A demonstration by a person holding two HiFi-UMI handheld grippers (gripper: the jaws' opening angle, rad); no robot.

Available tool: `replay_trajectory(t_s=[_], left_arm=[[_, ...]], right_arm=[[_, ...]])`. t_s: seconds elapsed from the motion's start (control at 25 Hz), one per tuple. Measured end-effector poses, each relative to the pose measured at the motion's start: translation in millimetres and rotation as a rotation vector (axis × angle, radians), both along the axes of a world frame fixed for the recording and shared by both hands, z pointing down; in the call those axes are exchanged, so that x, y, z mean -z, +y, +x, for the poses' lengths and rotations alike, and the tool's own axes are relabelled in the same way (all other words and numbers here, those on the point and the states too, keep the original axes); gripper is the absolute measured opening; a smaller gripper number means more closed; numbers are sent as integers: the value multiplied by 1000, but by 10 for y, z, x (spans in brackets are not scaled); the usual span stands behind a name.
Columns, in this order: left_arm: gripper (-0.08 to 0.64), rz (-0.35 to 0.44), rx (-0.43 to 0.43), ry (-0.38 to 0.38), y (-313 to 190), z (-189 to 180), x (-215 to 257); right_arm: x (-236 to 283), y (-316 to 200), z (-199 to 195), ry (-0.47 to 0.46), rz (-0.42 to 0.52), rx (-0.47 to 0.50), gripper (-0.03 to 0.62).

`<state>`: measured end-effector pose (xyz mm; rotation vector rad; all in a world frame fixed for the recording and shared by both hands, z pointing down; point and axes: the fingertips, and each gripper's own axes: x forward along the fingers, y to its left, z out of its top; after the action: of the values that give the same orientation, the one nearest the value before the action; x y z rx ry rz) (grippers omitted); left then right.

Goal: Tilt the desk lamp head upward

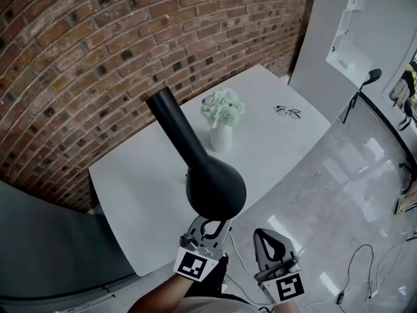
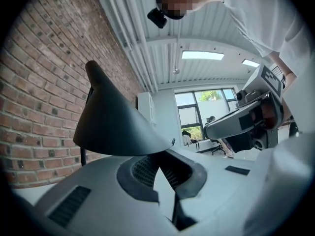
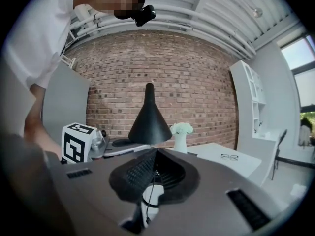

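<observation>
lamp head (image 1: 203, 171) axis: long axis runs from narrow neck, upper left of head view, to wide bell at lower centre; right gripper view shows it near upright, narrow end up, mouth down.
lamp head look: matte black cone, smooth, flaring to a round rim.
lamp head place: over the white worktop (image 1: 140, 188), centre frame, in front of the brick wall (image 1: 98, 38).
counts: one lamp head, one vase (image 1: 221, 137) of white flowers, one pair of glasses (image 1: 287, 112), two hand-held grippers.
left hand-held gripper (image 1: 209, 222): jaws nearly together, tips pinching the lamp head rim.
right hand-held gripper (image 1: 264, 235): jaws closed, empty, lower right, apart from the lamp head.
</observation>
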<state>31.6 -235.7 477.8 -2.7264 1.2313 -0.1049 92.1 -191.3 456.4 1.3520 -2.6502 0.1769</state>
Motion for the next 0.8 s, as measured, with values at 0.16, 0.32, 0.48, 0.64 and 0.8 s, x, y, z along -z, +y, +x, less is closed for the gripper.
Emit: replay_trajectory(t_s=[0.16,0.32,0.48,0.64,0.8], left_arm=[[6,-7,30,15,-73,-45,-34],[6,11,38,18,-175,-53,-31],[6,29,25,-2,-181,-27,-2],[6,6,22,-5,-142,-44,-8],[6,-18,39,104,-124,-52,112]], right_arm=[[-69,-38,-81,-1,-30,28,17],[-148,-96,-125,6,-48,42,17],[-154,-105,-111,0,-50,34,17],[-149,-52,-49,-9,-51,20,17],[-123,-14,23,-4,-45,0,17]])
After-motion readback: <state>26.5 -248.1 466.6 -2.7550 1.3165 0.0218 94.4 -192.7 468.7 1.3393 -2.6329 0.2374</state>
